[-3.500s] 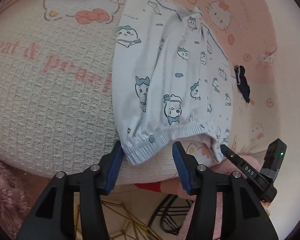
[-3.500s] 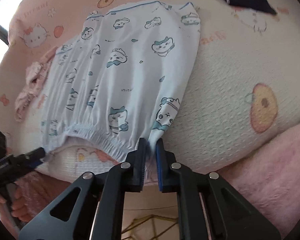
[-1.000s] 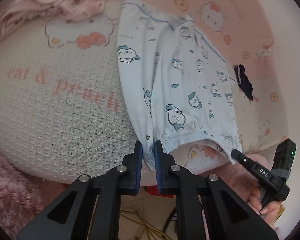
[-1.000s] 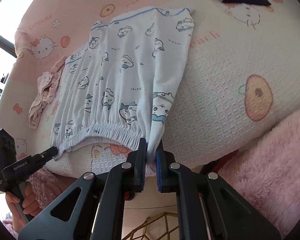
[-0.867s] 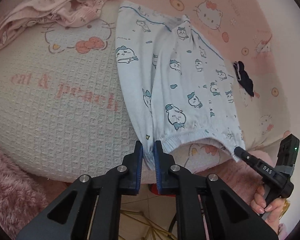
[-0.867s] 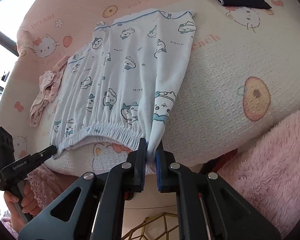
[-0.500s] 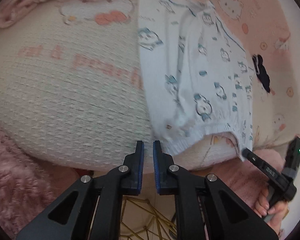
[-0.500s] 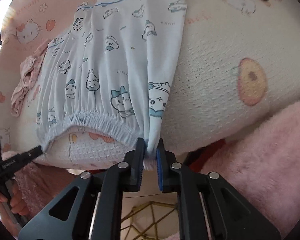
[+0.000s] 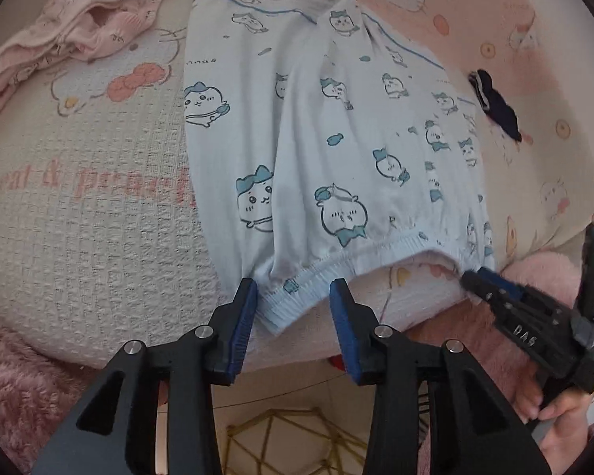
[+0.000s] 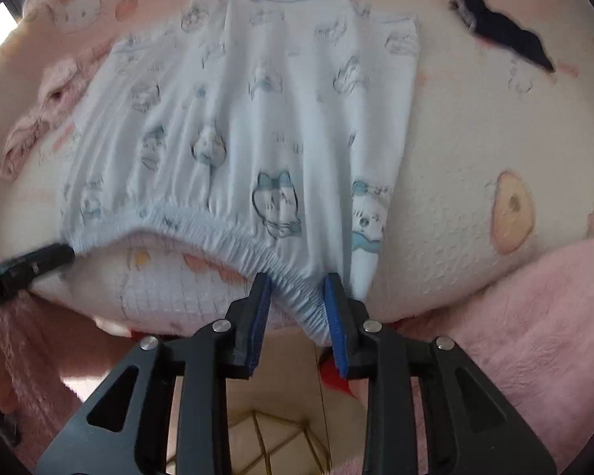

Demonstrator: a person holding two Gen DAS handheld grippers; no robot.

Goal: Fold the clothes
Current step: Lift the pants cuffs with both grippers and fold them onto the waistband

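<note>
Although motion blurs the right view, the pale blue pants (image 9: 336, 138) lie flat on the bedspread (image 9: 99, 217), waistband nearest, legs running away. Left gripper (image 9: 293, 308) and right gripper (image 10: 297, 301) are both opening, each with a waistband corner loose between its jaws.

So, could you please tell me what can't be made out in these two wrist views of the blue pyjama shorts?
- Right wrist view: motion blur smears the print on the blue pyjama shorts.
- Both views: the shorts' underside, hidden against the bed cover.
- Left wrist view: the dark garment is too small to identify.
- Left wrist view: the right gripper shows side-on and blurred; its jaws are opening.
- Pink garment: bunched, type unclear.
</note>
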